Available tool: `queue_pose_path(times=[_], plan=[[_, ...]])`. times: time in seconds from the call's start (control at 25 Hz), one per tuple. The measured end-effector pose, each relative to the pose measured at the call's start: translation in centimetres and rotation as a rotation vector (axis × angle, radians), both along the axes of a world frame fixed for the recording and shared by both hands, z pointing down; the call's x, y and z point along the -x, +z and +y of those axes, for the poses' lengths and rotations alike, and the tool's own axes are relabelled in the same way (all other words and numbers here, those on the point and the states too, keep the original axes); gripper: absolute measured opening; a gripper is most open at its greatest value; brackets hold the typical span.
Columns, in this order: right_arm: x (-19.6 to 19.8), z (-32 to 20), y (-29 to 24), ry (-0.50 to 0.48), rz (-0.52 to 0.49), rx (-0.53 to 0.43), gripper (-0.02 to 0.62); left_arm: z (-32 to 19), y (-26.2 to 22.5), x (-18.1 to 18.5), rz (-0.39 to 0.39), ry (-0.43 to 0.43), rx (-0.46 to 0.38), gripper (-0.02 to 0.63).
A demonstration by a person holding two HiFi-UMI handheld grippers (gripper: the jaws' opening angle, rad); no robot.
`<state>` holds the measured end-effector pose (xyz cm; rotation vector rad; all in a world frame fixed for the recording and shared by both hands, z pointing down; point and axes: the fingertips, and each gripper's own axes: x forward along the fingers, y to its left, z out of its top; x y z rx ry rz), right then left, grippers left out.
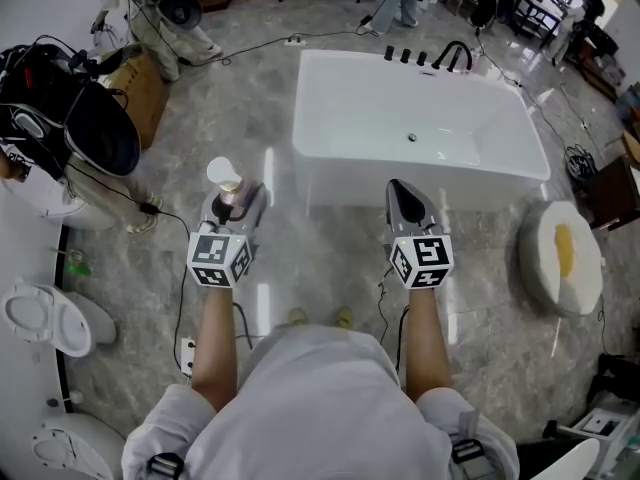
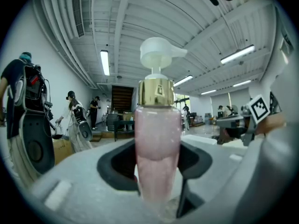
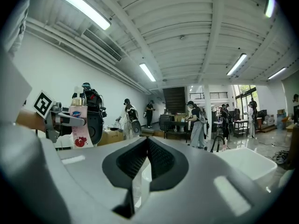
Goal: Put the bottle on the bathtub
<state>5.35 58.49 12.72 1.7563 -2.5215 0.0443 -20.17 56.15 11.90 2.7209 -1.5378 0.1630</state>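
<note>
**Open hall, tub ahead: hazards of setting the bottle down**

The setting is a large hall with a grey marbled floor (image 1: 250,88) and cables (image 1: 250,46) trailing across it. A white freestanding bathtub (image 1: 360,183) stands ahead of the person, with dark tap fittings (image 1: 440,58) on its far rim.

**Current state**
- The left claw (image 1: 235,208) is clamped on the pink pump bottle (image 2: 157,148). The bottle is upright and held low on its body, and its gold collar (image 2: 157,92) and white pump head (image 2: 159,52) stand clear above the pads.
- The bottle is in the air to the left of the tub's near corner, apart from the tub and not yet over the rim.
- The right claw (image 1: 410,208) has its jaws closed together on nothing. It is level and points toward the tub's front wall.

**Hazards (judged)**
- Tipping: the grip is low and the pump sits high, so the bottle is likely top-heavy. Releasing it tilted could topple it into the basin or onto the floor.
- Narrow landing: the rim looks slim and glossy. A base set partly over the edge may slide off once the jaws open.
- Slip in the grip: the body is smooth and rounded, so a jolt on the approach could turn it between the pads.
- Footing: floor cables lie near the path to the tub.
</note>
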Motion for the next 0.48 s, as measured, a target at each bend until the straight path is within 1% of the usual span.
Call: queue_pose_path(times=[0.16,0.48], plan=[[0.4,0.1,0.0,-0.009,-0.002,0.005,0.003,0.1,-0.1,0.3,0.001,-0.002,0.003,0.215],[0.8,-0.5,0.2,0.052,0.0,0.014,0.003,-0.3,-0.3,2.0,0.003,0.006,-0.004,0.215]])
